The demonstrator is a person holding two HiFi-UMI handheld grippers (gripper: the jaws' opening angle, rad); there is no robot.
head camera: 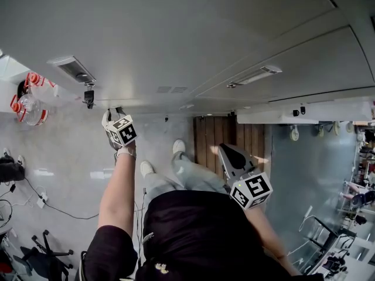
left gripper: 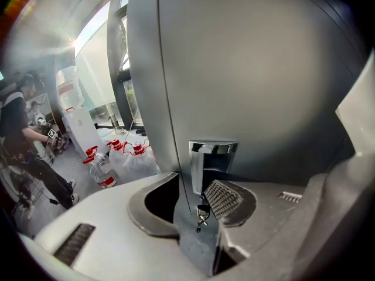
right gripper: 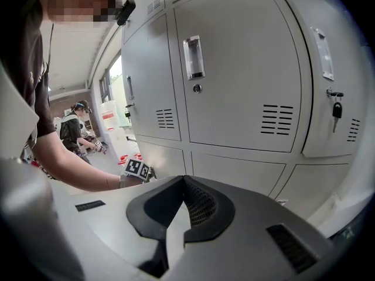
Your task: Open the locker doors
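Left gripper (left gripper: pixel 196 202): jaws spread, right up against a grey locker door (left gripper: pixel 263 86). Its chrome recessed handle (left gripper: pixel 212 157) sits just past the tips, and a small key (left gripper: pixel 203 214) hangs between them. I can't tell if the pads touch the door. Right gripper (right gripper: pixel 180 183): jaws pressed together on nothing, well apart from the closed lockers (right gripper: pixel 240 69) ahead.

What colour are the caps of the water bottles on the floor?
Red. The caps of the water bottles show best in the left gripper view.
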